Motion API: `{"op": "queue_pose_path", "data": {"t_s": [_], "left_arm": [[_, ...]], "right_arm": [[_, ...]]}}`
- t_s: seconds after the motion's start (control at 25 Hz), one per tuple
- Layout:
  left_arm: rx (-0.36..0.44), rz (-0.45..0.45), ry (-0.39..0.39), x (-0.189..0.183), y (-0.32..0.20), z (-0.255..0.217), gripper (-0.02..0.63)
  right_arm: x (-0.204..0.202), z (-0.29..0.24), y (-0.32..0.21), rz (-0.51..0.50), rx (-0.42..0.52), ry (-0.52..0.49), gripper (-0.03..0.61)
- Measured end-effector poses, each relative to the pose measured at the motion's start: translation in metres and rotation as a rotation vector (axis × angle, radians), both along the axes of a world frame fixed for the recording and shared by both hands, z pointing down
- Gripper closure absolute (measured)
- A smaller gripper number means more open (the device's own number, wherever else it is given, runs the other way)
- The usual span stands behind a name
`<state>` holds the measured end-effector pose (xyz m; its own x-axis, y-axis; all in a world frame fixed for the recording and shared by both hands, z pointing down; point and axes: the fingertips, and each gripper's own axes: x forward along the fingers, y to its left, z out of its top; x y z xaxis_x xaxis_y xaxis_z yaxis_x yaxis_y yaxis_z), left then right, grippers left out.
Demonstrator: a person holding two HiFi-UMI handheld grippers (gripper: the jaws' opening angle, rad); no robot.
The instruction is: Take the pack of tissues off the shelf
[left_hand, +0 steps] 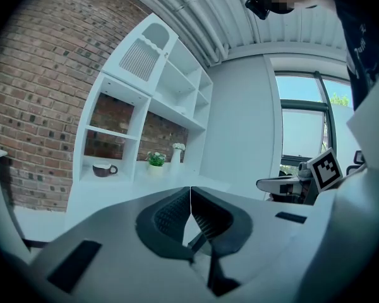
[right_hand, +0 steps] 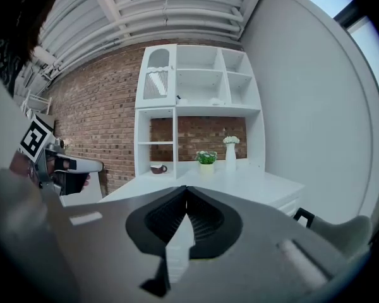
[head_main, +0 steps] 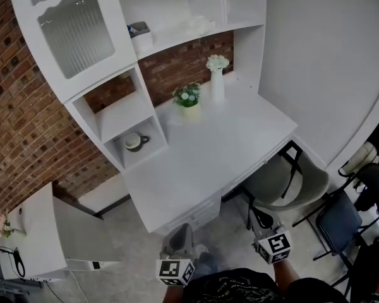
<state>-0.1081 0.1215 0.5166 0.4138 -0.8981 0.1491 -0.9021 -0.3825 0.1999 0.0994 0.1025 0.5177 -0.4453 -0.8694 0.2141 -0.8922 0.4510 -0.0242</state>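
Left tool (left_hand: 190, 191) and right tool (right_hand: 186, 189) both closed, empty, one cup (head_main: 136, 142), one vase (head_main: 217, 81), one plant (head_main: 188, 96)

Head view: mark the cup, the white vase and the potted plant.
cup (head_main: 135, 142), head view, on its open top
white vase (head_main: 218, 86), head view, middle of its body
potted plant (head_main: 187, 95), head view, on its leaves and flowers

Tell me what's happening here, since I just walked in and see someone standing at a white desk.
A person stands a little back from the white desk, a hand-held gripper in each hand. The left hand-held gripper and the right hand-held gripper are both shut and empty, pointing toward the shelf unit. What looks like the pack of tissues sits on an upper shelf, untouched.
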Motion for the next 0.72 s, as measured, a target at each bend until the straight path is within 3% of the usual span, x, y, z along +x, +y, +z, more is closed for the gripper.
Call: {"op": "queue_pose_path", "data": {"t_s": [0.52,0.72], "left_arm": [[0.017,0.063,0.019,-0.044,-0.089,0.003,0.603],[0.016,0.106,0.017,-0.048,-0.111,0.001,0.603]], "right_arm": [[-0.055,0.006,-0.075,0.004,-0.031,0.055,0.574],[-0.058,0.002,-0.091,0.061,-0.017,0.024,0.574]]}}
